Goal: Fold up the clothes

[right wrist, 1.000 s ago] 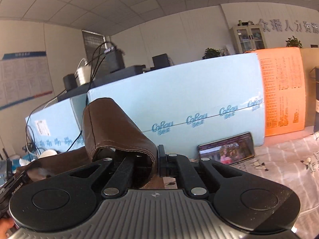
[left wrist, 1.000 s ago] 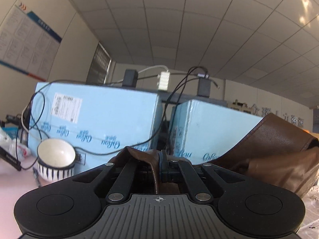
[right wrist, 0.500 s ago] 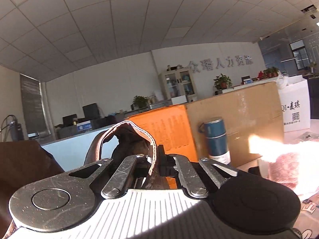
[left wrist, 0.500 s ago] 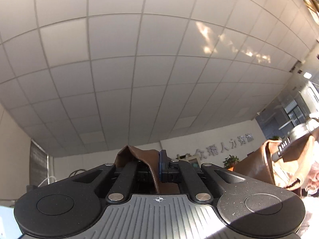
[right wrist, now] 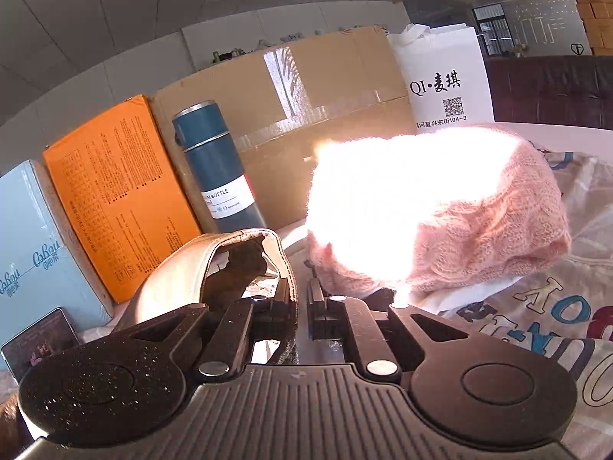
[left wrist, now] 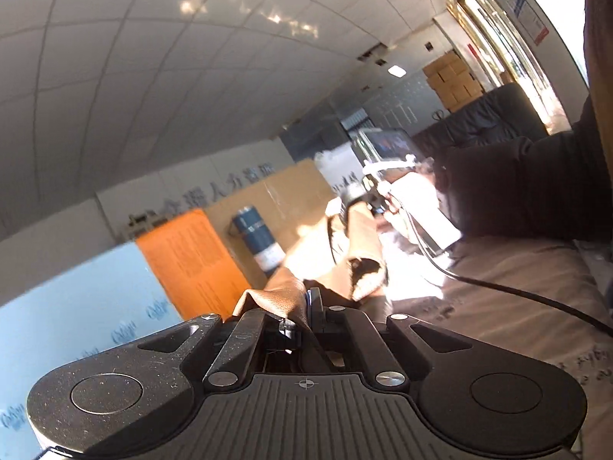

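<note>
A brown leather garment (left wrist: 285, 297) is pinched in my left gripper (left wrist: 308, 301), which is shut on a fold of it. From there the garment stretches away to my right gripper (left wrist: 350, 201), held by a person's dark sleeve (left wrist: 517, 184). In the right wrist view my right gripper (right wrist: 302, 299) has its jaws opening. A narrow gap shows between the pads. The garment's stitched hem (right wrist: 230, 257) drapes against the left finger and is not pressed.
A folded pink knitted sweater (right wrist: 459, 222) lies in bright sun just ahead, on a grey printed garment (right wrist: 555, 314). Behind stand a blue bottle (right wrist: 214, 168), an orange box (right wrist: 115, 191), a cardboard box (right wrist: 306, 96), a white bag (right wrist: 444, 84) and a light blue box (right wrist: 27, 249).
Both views swung from the light blue boxes, past the ceiling, round to the orange box and bottle. The right jaws, shut on the brown garment before, have parted. The pink sweater came into view.
</note>
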A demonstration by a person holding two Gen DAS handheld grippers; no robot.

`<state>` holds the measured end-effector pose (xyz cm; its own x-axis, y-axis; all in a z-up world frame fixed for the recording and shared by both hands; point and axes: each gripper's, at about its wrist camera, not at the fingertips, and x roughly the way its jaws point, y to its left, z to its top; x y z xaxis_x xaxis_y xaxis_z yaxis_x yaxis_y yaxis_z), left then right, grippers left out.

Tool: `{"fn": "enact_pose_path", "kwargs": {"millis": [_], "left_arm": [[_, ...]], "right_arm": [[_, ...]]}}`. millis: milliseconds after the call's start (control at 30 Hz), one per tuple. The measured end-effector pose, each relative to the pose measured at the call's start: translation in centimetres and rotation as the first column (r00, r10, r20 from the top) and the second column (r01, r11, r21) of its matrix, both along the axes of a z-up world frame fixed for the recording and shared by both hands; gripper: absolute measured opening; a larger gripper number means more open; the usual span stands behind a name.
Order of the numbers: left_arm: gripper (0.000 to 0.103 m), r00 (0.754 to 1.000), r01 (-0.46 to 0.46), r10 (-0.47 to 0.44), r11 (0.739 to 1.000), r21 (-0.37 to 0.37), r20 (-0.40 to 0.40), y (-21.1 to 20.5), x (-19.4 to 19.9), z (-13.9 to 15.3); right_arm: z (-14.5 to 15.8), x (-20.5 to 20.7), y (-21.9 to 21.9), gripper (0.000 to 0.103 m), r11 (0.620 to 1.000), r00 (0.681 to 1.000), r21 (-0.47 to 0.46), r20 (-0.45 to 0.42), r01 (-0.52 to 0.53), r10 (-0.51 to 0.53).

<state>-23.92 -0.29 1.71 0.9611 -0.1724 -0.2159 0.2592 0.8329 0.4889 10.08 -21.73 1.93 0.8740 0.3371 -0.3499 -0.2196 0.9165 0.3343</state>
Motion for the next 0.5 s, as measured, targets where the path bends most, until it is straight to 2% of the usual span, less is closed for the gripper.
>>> {"fn": "enact_pose_path", "kwargs": {"millis": [33, 67, 100, 167, 200, 233, 267, 300, 333, 367, 400, 500], "left_arm": [[0.003, 0.999, 0.002, -0.002, 1.0, -0.004, -0.052, 0.2, 0.4, -0.1], [0.009, 0.995, 0.004, -0.005, 1.0, -0.007, -0.104, 0.3, 0.7, -0.3], [0.009, 0.988, 0.006, -0.008, 1.0, -0.011, -0.156, 0.5, 1.1, -0.4], [0.011, 0.98, -0.008, 0.0, 0.999, -0.041, -0.197, 1.9, 1.3, -0.3], [0.014, 0.977, -0.018, 0.003, 0.997, -0.07, -0.213, 2.6, 1.2, -0.2], [0.015, 0.974, -0.029, 0.005, 0.995, -0.1, -0.228, 3.2, 1.0, 0.0], [0.022, 0.972, -0.048, 0.014, 0.989, -0.14, -0.237, 3.9, 0.8, 0.0], [0.037, 0.97, -0.068, 0.022, 0.981, -0.181, -0.244, 4.5, 0.7, 0.0], [0.048, 0.969, -0.089, 0.034, 0.972, -0.219, -0.245, 5.1, 0.3, 0.1], [0.075, 0.971, -0.114, 0.052, 0.958, -0.262, -0.233, 5.7, -0.3, 0.2], [0.092, 0.973, -0.138, 0.071, 0.942, -0.307, -0.22, 6.4, -0.8, 0.4], [0.095, 0.969, -0.211, 0.118, 0.854, -0.475, -0.219, 9.2, -1.4, 1.1]], "right_arm": [[-0.4, -0.1, -0.2, 0.042, 1.0, 1.0, -0.007, 0.005, 0.018, -0.018], [-0.6, -0.4, -0.4, 0.05, 0.999, 1.0, -0.014, 0.012, 0.029, -0.029], [-0.6, -0.8, -0.7, 0.059, 0.999, 0.999, -0.023, 0.023, 0.025, -0.025], [-0.4, -1.6, -1.1, 0.076, 0.999, 0.999, -0.039, 0.046, 0.019, -0.017], [-0.1, -2.2, -1.4, 0.088, 0.999, 0.998, -0.039, 0.065, 0.017, -0.014], [0.4, -2.9, -1.9, 0.094, 0.999, 0.996, -0.037, 0.091, 0.021, -0.018], [0.7, -3.5, -2.4, 0.096, 0.999, 0.994, -0.037, 0.108, 0.031, -0.027], [0.9, -4.1, -2.9, 0.099, 0.998, 0.992, -0.04, 0.12, 0.04, -0.035], [1.0, -4.7, -3.5, 0.1, 0.998, 0.99, -0.043, 0.13, 0.052, -0.046], [1.1, -5.4, -4.2, 0.1, 0.997, 0.989, -0.048, 0.135, 0.067, -0.06], [1.1, -6.2, -4.8, 0.1, 0.996, 0.988, -0.053, 0.142, 0.075, -0.067], [1.7, -8.5, -5.7, 0.1, 0.995, 0.984, -0.076, 0.17, 0.065, -0.051]]}}
